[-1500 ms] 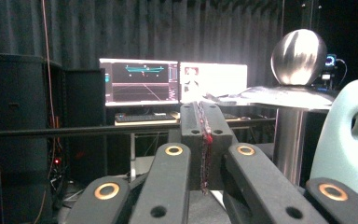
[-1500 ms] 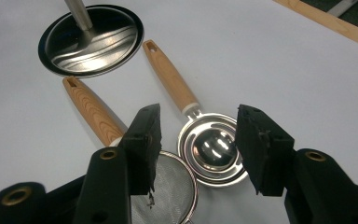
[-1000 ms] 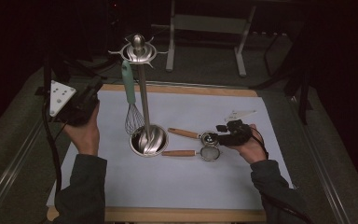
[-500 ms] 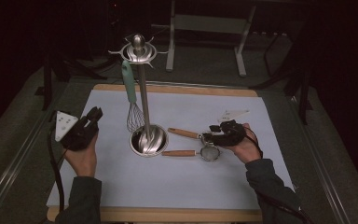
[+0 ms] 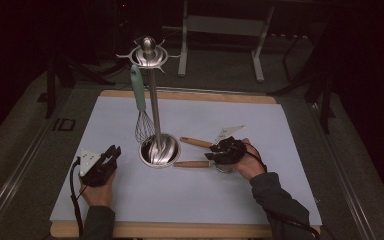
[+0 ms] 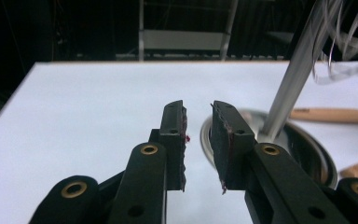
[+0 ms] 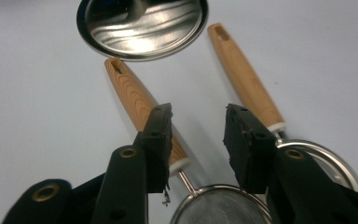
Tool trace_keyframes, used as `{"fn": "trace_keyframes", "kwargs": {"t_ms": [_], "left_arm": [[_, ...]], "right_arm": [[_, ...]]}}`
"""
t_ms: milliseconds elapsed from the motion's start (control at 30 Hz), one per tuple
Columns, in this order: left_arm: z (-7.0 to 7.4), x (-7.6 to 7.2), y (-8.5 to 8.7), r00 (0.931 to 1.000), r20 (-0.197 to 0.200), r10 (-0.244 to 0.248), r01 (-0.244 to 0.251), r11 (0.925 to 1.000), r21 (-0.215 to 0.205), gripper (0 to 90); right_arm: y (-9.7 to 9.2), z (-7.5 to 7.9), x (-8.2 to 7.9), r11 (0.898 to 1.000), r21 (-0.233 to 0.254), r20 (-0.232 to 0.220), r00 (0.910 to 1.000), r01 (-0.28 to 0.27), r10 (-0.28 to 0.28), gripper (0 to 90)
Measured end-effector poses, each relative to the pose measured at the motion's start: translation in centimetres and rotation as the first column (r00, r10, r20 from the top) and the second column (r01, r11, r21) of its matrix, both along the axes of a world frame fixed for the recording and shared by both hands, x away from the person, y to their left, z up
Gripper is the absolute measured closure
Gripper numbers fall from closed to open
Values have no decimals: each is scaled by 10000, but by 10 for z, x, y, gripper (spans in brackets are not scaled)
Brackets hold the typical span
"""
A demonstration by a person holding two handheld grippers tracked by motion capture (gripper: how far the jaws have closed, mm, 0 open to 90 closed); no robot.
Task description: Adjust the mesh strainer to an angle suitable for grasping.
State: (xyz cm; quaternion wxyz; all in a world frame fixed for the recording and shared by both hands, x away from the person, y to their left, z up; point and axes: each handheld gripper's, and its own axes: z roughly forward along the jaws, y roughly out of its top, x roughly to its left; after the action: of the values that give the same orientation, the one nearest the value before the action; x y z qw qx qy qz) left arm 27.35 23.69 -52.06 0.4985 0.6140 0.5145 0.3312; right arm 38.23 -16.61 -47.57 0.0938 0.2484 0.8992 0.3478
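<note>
Left claw slightly parted, empty, beside stand base; right claw open, empty, over two wooden handles

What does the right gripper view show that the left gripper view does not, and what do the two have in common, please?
Right gripper view alone: the mesh strainer below its open jaws, and the hanging holes at the ends of the two wooden handles. Left gripper view alone: the stand's upright pole, the whisk wires beside it, and the table's far edge. Both share the round steel base, the wooden handles and the white table surface.
</note>
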Motion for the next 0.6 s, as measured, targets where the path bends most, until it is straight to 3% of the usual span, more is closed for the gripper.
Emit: {"fn": "trace_keyframes", "kwargs": {"t_ms": [67, 200, 600], "left_arm": [[-5, 0, 0, 9998, -180, -13, 13, 10000, -7, 747], [-6, 0, 0, 9999, -136, 65, -63, 9999, 88, 741], [-13, 2, 1, 9992, -367, 154, -155, 9999, -32, 733]], "right_arm": [[4, -4, 1, 10000, -59, -149, 9999, -53, 52, 589], [10, -13, 2, 9995, -234, -298, 9994, -205, 198, 580], [14, -21, 5, 9993, -227, -594, 9979, -281, 267, 583]]}}
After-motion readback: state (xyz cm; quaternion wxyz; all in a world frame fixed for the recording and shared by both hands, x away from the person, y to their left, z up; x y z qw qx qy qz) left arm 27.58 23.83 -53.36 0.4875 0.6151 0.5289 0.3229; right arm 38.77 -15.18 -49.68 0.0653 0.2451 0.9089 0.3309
